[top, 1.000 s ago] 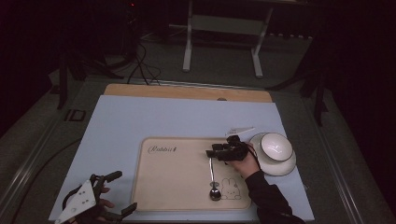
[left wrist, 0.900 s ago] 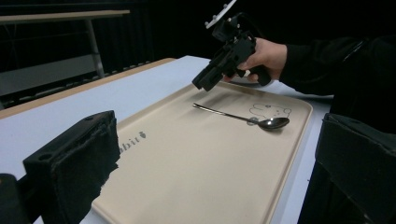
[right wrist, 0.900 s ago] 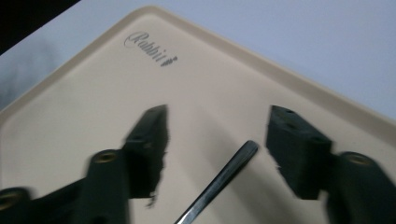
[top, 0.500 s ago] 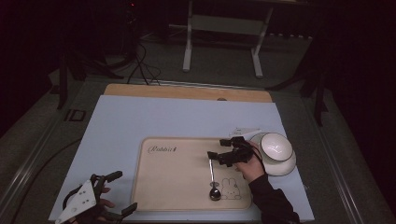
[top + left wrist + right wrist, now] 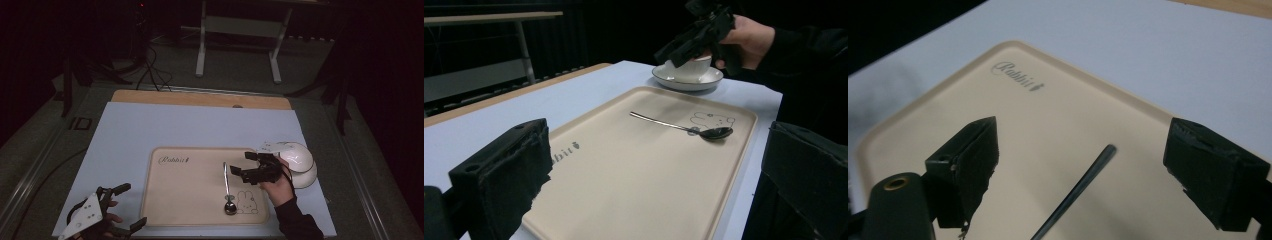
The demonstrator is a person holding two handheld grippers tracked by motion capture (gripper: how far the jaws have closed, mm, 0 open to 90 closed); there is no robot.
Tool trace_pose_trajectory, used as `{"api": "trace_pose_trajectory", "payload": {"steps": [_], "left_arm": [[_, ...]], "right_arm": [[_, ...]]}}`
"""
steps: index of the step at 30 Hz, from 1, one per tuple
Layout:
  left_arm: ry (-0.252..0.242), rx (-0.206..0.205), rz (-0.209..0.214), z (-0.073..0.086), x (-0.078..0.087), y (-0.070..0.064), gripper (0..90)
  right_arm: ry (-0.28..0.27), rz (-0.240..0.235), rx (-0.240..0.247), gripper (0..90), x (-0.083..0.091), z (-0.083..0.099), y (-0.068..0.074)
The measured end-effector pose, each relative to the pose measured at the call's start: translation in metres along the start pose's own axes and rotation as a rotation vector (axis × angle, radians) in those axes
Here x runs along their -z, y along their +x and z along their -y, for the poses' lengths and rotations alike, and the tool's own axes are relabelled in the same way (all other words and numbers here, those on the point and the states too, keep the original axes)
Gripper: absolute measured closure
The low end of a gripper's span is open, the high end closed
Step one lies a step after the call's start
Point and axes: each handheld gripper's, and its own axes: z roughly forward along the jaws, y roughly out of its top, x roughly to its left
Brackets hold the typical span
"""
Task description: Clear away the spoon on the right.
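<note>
The thin shiny metal spoon [image 5: 228, 189] lies on the flat beige plastic tray [image 5: 190, 200]. The right tongs [image 5: 245, 166] hang wide open and empty just right of its handle. The left tongs [image 5: 129, 206], also wide open and empty, rest at the near left of the worktop [image 5: 165, 125].

Both grippers black, two blocky jaws each, pads rough and frayed at the edges. Left gripper [image 5: 122, 205]: grey three-cornered plate on top with small dark holes. Right gripper [image 5: 242, 165]: brass-ringed round hole in the jaw base, seen in its own view. Right arm: dark long sleeve [image 5: 299, 225].
</note>
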Motion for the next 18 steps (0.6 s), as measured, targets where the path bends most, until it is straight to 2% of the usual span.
{"api": "trace_pose_trajectory", "payload": {"steps": [10, 18], "left_arm": [[0.002, -0.005, 0.001, 0.0, 0.0, -0.001, 0.0], [0.001, -0.004, 0.001, 0.0, 0.0, -0.001, 0.0]], "right_arm": [[-0.047, 0.016, -0.013, 14.2, 0.029, 0.016, 0.008], [-0.056, 0.032, 0.0, 14.2, 0.04, 0.028, 0.017]]}}
